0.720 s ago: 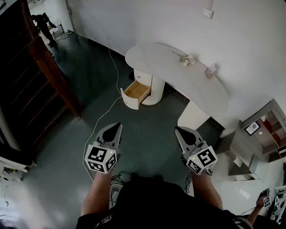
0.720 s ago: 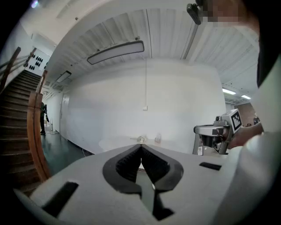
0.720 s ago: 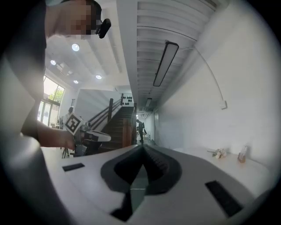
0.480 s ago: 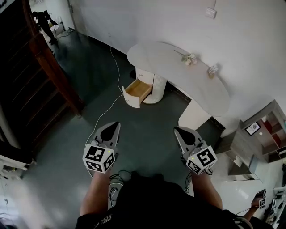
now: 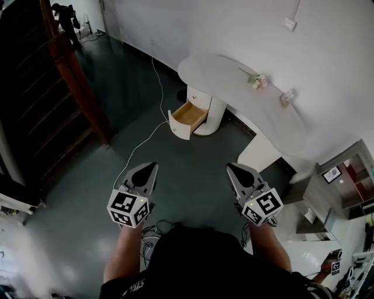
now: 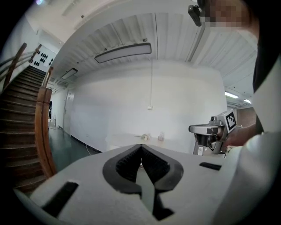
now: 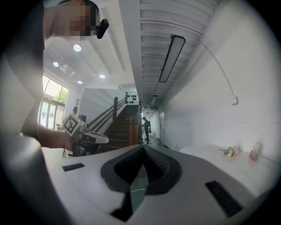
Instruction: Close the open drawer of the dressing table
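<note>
The white dressing table point(image 5: 245, 96) stands against the far wall in the head view. Its drawer point(image 5: 188, 120) is pulled out from the round white pedestal, showing a wooden inside. My left gripper point(image 5: 153, 167) and right gripper point(image 5: 231, 167) are held low over the dark floor, well short of the drawer. Both have their jaws closed together with nothing between them. In the left gripper view my left gripper point(image 6: 141, 146) points toward the table point(image 6: 131, 139) far off. In the right gripper view my right gripper point(image 7: 142, 146) has the table top point(image 7: 224, 160) at its right.
A wooden staircase point(image 5: 41, 87) rises at the left. A white cable point(image 5: 153, 125) runs across the floor toward the drawer. A small flower point(image 5: 257, 80) and a small item point(image 5: 286, 97) sit on the table. Shelving point(image 5: 345, 187) stands at the right. A person point(image 5: 67, 14) stands far off.
The view has moved forward: the table and drawer sit further right and slightly lower in the picture. Both grippers stay shut in about the same place.
</note>
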A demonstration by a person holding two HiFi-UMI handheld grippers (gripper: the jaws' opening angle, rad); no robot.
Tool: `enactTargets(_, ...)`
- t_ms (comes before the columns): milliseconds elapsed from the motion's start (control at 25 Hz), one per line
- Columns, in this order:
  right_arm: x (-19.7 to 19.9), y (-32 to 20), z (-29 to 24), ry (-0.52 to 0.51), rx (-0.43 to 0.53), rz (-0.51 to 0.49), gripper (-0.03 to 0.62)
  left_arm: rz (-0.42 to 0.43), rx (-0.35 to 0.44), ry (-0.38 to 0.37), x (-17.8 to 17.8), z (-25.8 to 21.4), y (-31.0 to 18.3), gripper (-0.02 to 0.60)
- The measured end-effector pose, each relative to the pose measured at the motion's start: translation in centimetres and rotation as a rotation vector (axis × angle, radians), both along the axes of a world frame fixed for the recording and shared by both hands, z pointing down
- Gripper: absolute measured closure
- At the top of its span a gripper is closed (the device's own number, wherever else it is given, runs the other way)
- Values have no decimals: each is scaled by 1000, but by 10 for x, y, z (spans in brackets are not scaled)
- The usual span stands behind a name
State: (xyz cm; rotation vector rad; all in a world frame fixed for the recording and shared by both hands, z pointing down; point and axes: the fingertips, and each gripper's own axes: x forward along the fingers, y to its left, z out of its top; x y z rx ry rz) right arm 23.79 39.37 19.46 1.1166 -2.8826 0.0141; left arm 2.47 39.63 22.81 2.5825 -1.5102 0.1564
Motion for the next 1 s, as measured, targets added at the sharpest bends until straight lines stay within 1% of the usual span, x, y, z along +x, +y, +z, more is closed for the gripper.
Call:
enactTargets(200,-37,5,5,-9,-23,-51,589,-23,-9,18,-29,8,9,578)
enactTargets(400,-54,3,20,-10,-88,-64,589,-15,-27,27,-39,11,4,578)
enactTargets(480,-58,-1,23,-15,-100,-75,589,-10,-35,25,-41,14,1,578)
enactTargets(680,-65,-26,40,-39,-141,-99,588,-29,-79,34,-45,30,-20,578)
enactTargets(800,-68,-47,48,-54,-161,-109,589,-16,-90,25,-40,33,-41,578)
enactTargets(1000,-69,-97,61,-70,-203,-115,588,12,-109,14,-31,36,-85,578)
